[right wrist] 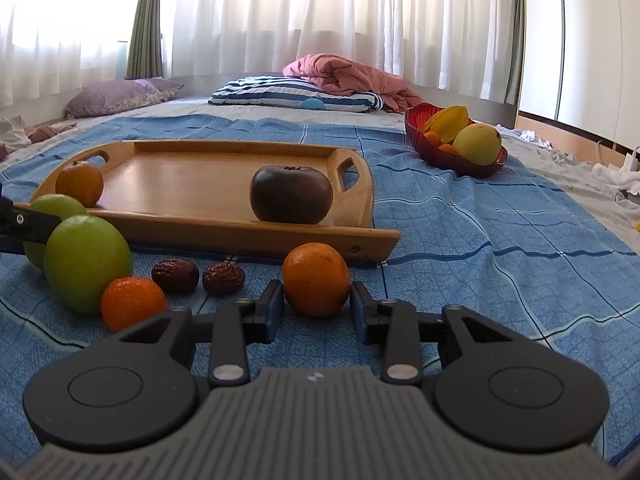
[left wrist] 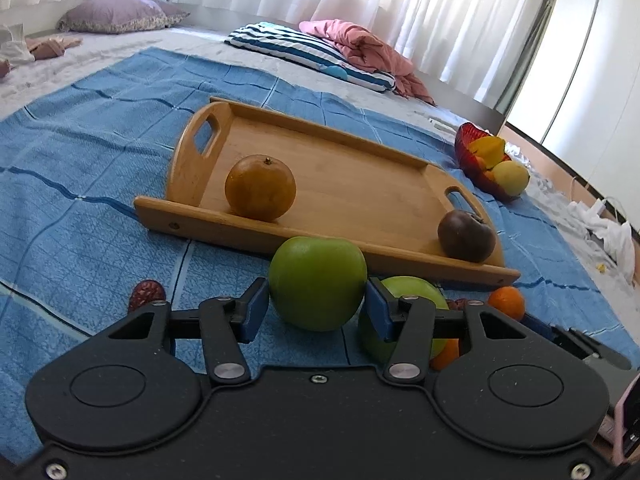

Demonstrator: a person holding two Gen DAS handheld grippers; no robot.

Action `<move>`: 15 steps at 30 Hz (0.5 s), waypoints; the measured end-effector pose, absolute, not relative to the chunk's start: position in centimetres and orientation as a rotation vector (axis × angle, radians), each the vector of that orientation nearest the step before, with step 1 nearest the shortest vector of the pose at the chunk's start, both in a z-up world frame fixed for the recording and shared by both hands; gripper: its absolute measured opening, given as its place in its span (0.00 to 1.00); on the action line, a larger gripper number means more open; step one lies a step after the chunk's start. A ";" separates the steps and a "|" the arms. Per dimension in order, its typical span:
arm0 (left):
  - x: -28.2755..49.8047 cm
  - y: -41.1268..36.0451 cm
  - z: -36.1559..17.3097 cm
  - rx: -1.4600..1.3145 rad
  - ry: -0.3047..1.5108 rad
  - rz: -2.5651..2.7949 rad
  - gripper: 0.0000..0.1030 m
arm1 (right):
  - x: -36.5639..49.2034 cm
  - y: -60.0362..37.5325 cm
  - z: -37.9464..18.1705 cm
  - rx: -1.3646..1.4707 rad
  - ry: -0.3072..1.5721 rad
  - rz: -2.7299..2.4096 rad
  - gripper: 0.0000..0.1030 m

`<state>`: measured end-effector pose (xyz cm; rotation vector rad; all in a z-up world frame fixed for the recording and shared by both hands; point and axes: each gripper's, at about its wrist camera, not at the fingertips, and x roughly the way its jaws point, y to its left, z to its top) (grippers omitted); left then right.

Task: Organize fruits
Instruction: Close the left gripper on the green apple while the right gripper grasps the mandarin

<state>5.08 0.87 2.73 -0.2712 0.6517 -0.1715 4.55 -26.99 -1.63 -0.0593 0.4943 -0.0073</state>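
Observation:
A wooden tray (left wrist: 208,224) (right wrist: 200,232) lies on the blue cloth. It holds an orange fruit (left wrist: 260,188) (right wrist: 79,183) and a dark brown fruit (left wrist: 466,236) (right wrist: 291,194). My left gripper (left wrist: 316,300) is shut on a green apple (left wrist: 316,276) just before the tray's front rail, with both blue pads against its sides. A second green apple (left wrist: 416,292) (right wrist: 86,262) sits beside it. My right gripper (right wrist: 316,296) is shut on a mandarin (right wrist: 316,278) (left wrist: 506,302) low over the cloth. Another mandarin (right wrist: 132,302) and two dates (right wrist: 175,275) lie to its left.
A red bowl (right wrist: 440,158) (left wrist: 464,140) with a star fruit and a yellow fruit stands at the back right of the cloth. One date (left wrist: 146,294) lies left of my left gripper. Pillows and a pink blanket (right wrist: 348,76) sit behind, and white clothes lie off the right edge.

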 end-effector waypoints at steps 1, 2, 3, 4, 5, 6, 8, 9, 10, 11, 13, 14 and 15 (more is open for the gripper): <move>4.9 0.8 2.8 -0.257 0.648 -0.171 0.48 | 4.4 -27.1 -1.5 -0.051 0.494 0.000 0.39; 4.6 0.8 2.9 -0.249 0.647 -0.171 0.48 | 4.4 -27.1 -1.5 -0.048 0.493 0.005 0.39; 4.4 0.9 3.0 -0.243 0.646 -0.172 0.48 | 4.2 -27.1 -1.4 -0.049 0.491 0.008 0.39; 4.1 1.0 3.1 -0.241 0.645 -0.173 0.48 | 4.1 -27.0 -1.3 -0.054 0.489 0.008 0.39; 3.8 1.1 3.2 -0.239 0.644 -0.174 0.48 | 3.9 -26.9 -1.3 -0.060 0.486 0.005 0.39; 3.5 1.3 3.3 -0.237 0.642 -0.175 0.48 | 3.7 -26.7 -1.3 -0.065 0.482 0.004 0.39; 2.9 1.4 3.5 -0.218 0.632 -0.174 0.48 | 3.5 -26.6 -1.2 -0.067 0.479 0.012 0.39; 2.7 1.4 3.5 -0.205 0.625 -0.172 0.48 | 3.3 -26.5 -1.2 -0.065 0.479 0.018 0.39; 2.5 1.3 3.6 -0.188 0.615 -0.169 0.47 | 3.3 -26.5 -1.2 -0.065 0.478 0.020 0.40; 2.4 1.2 3.6 -0.173 0.604 -0.165 0.47 | 3.3 -26.4 -1.2 -0.068 0.478 0.020 0.40; 2.3 0.9 3.6 -0.155 0.600 -0.166 0.46 | 3.4 -26.2 -1.2 -0.071 0.477 0.016 0.40; 2.4 0.9 3.6 -0.159 0.602 -0.167 0.46 | 3.4 -26.2 -1.2 -0.069 0.477 0.015 0.40; 2.5 0.8 3.6 -0.163 0.604 -0.169 0.47 | 3.5 -26.1 -1.2 -0.065 0.477 0.014 0.40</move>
